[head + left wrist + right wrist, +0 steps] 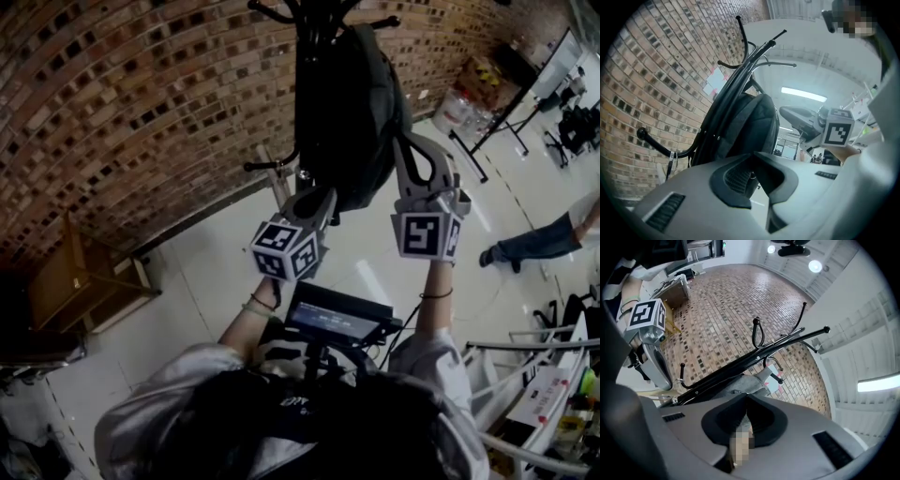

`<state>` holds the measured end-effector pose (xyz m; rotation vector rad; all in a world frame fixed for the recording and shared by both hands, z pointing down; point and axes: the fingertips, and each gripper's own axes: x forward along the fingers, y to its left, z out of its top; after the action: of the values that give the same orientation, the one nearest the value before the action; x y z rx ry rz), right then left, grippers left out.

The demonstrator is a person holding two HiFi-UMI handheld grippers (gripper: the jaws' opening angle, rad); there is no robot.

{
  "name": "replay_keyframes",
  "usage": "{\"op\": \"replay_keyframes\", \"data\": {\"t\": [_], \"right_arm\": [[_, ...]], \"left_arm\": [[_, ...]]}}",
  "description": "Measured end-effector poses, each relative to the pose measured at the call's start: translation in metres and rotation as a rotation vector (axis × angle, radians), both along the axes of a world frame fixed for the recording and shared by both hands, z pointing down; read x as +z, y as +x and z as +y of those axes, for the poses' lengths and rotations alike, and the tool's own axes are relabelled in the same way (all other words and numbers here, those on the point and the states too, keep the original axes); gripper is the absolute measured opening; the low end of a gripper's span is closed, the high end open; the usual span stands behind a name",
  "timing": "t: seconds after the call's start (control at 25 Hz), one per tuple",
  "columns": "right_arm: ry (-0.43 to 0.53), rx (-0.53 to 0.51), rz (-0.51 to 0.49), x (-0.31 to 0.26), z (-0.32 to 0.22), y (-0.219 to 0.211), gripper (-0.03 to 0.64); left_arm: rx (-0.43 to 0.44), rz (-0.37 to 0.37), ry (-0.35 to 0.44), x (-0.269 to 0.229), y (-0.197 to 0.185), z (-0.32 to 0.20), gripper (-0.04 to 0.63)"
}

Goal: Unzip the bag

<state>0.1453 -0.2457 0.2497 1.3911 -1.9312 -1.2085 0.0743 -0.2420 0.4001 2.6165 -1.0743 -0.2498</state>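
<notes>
A black backpack (347,103) hangs from a black coat rack (314,19) in front of a brick wall. My left gripper (323,195) reaches up to the bag's bottom edge. In the left gripper view its jaws (751,157) meet at the tips against the dark bag (750,126), with a small metal ring in the gap. My right gripper (403,142) is at the bag's right side. In the right gripper view it (746,398) is shut, with a thin pale tab that looks like a zip pull pinched between the pads, partly hidden. Grey bag fabric (740,383) lies just beyond.
The rack's pole and hooks (754,357) run right behind the bag. A wooden shelf (84,281) stands at the left by the wall. Water jugs (459,108) and table legs sit at the back right. A person's leg (534,242) lies on the floor at the right.
</notes>
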Motion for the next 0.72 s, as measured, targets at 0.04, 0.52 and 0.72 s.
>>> {"op": "replay_keyframes", "data": {"t": [0.04, 0.52, 0.72], "right_arm": [[-0.009, -0.011, -0.001, 0.003, 0.003, -0.001, 0.015], [-0.093, 0.051, 0.120, 0.036, -0.004, 0.005, 0.117], [-0.066, 0.083, 0.200, 0.033, -0.007, 0.002, 0.117]], "left_arm": [[0.000, 0.000, -0.001, 0.000, -0.001, 0.000, 0.021], [0.028, -0.003, -0.013, 0.005, 0.007, 0.000, 0.021], [0.026, 0.002, -0.013, 0.004, 0.005, -0.002, 0.021]]}}
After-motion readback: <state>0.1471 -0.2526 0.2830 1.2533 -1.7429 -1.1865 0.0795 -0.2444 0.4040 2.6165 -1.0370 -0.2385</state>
